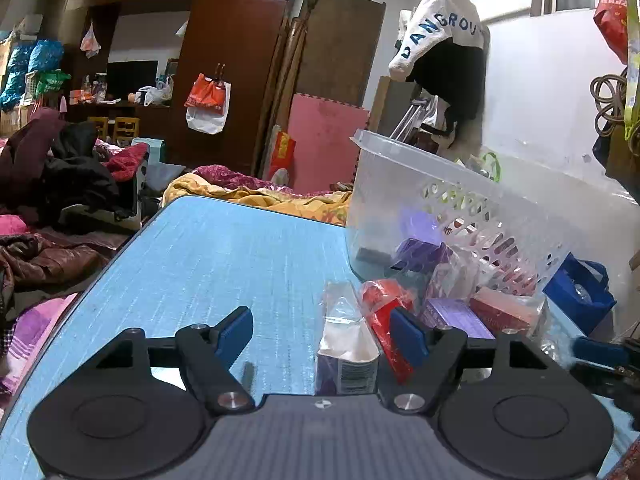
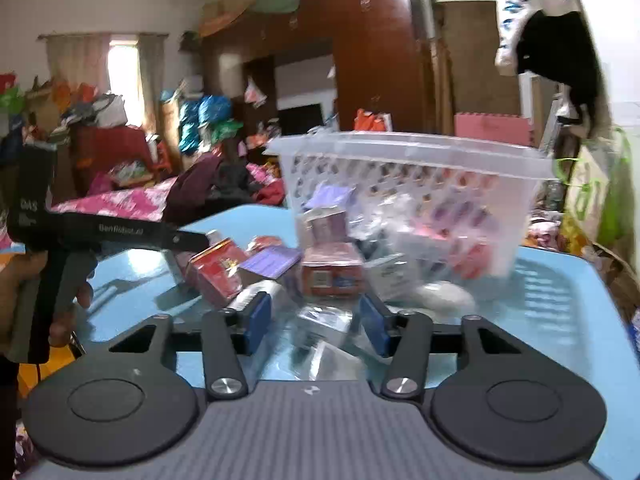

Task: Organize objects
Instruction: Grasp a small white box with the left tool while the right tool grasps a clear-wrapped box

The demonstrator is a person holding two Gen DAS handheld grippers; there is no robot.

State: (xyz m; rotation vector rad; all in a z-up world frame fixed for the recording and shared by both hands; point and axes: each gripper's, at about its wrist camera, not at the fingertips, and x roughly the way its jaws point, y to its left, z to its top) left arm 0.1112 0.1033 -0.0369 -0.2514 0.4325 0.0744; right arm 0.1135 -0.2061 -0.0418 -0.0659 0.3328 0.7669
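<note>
Resting on blue table (image 1: 224, 256) | perforated plastic basket (image 1: 492, 236) | crinkly-wrapped boxes (image 2: 216, 272)

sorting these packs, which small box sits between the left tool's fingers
The plastic-wrapped purple and white carton stands upright between the left tool fingers; the red boxes and the flat purple box lie further right.

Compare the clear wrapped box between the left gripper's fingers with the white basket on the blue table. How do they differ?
The wrapped box is small, closed and sealed in clear film; the white basket is large, open at the top and holds several packets. The box has solid printed sides; the basket's wall is pierced with holes. The box stands close to the left gripper; the basket sits farther back. Both rest on the blue table.
</note>
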